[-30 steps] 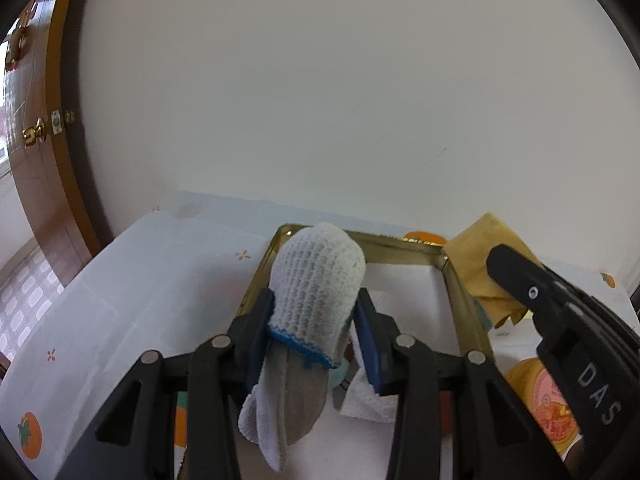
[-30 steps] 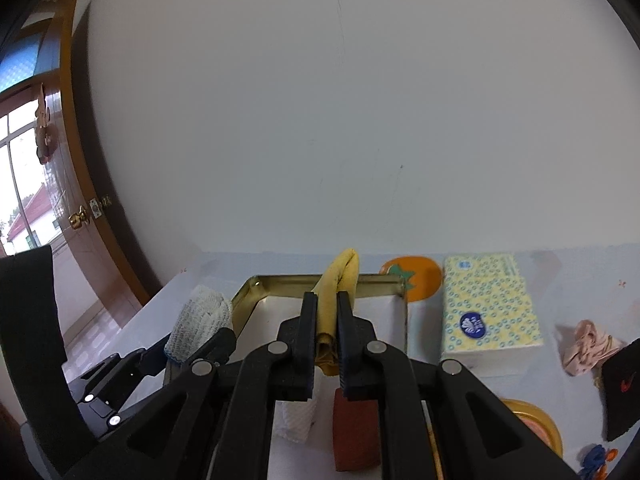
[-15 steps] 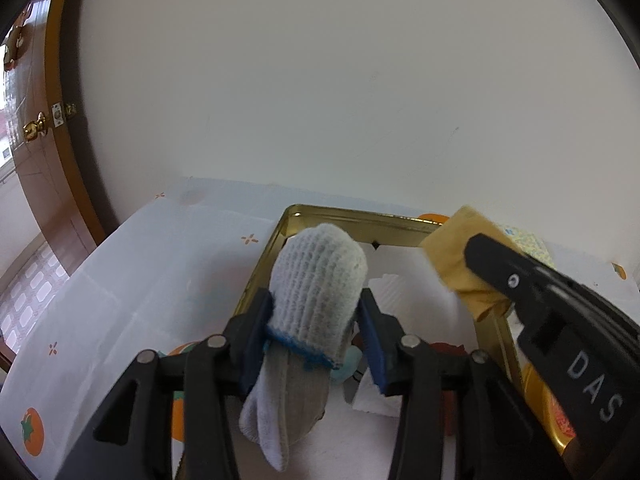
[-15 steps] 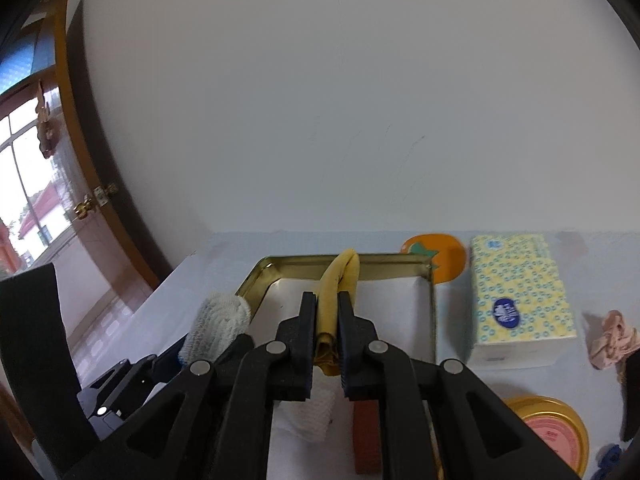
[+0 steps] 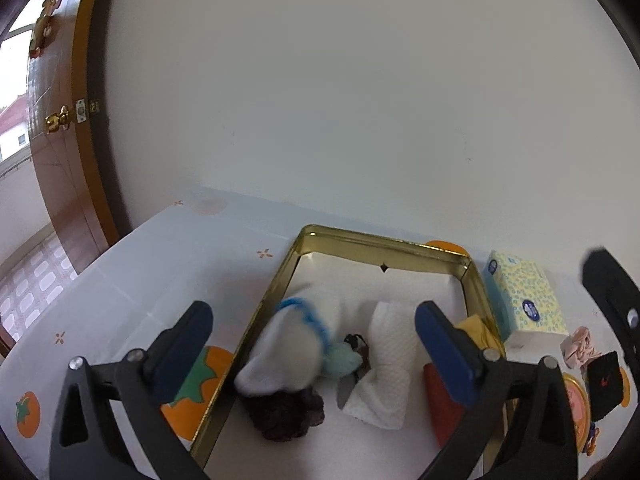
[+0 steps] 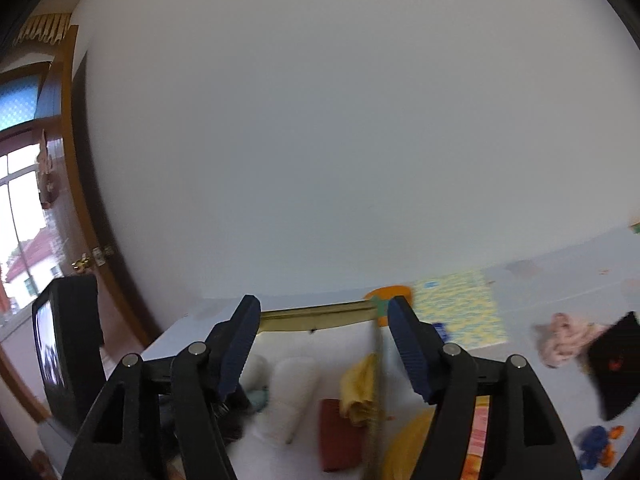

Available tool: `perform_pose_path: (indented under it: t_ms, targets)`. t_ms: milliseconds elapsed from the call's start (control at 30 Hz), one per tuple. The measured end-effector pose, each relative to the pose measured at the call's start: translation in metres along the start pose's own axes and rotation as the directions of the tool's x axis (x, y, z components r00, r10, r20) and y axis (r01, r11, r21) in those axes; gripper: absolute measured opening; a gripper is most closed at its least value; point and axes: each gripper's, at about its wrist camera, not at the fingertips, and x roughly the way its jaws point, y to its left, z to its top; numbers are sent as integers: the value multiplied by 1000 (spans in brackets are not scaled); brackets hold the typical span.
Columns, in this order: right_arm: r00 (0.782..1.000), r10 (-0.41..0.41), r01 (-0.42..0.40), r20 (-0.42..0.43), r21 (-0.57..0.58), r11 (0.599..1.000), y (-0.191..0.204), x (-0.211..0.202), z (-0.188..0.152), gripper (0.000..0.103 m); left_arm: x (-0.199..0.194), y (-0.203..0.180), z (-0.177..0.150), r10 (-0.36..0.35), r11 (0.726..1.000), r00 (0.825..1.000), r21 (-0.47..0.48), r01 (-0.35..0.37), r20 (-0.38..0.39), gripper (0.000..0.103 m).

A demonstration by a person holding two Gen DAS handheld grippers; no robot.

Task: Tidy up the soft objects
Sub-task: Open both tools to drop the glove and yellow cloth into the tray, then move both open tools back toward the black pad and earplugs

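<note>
**Both grippers spread wide above the gold tray**

The left gripper (image 5: pixel 312 334) is hovering with its jaws spread apart and nothing between them. Just below it the white knit glove (image 5: pixel 288 356), blurred, with a blue cuff band, is lying inside the gold tray (image 5: pixel 384 242) near its left wall, resting partly on a dark purple fabric bundle (image 5: pixel 288 414). Beside the glove a pale blue fluffy piece (image 5: pixel 342 358) and a small dark metal object (image 5: pixel 352 364) are sitting against a white folded cloth (image 5: pixel 386 364). A red block (image 5: pixel 442 400) is lying by the tray's right wall, partly hidden behind the right-hand finger.

The right gripper (image 6: pixel 320 344) is also gaping open and holding nothing. Under it the yellow cloth (image 6: pixel 360 388) is draping against the tray's right wall, its lower part touching the red block.

Outside the tray, a tissue pack (image 5: pixel 526 296) is standing just beside the right wall, with a pink scrunchie (image 5: pixel 576 346) and a black pouch (image 5: pixel 604 384) farther right, all on a tablecloth (image 5: pixel 120 280) printed with orange fruit.

Only the left wrist view is showing the glove's blue cuff and the purple bundle sharply; the right wrist view is smeared, yet it alone is showing a blue and orange item (image 6: pixel 598 442) near the lower right and the window (image 6: pixel 24 236) past the door.
</note>
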Motion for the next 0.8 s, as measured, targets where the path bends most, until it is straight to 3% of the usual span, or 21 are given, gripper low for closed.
perform_pose_path:
  t_ms: [233, 567, 800]
  targets:
    - [986, -117, 112, 117, 48, 993, -19, -30, -24, 69, -9, -12, -4, 6, 998, 999, 58, -9, 45, 102]
    - [972, -162, 174, 169, -57, 983, -8, -40, -34, 69, -21, -18, -8, 17, 998, 991, 61, -26, 136, 102]
    - [961, -188, 207, 205, -74, 976, 4, -52, -37, 69, -36, -21, -15, 8, 999, 974, 50, -20, 226, 102]
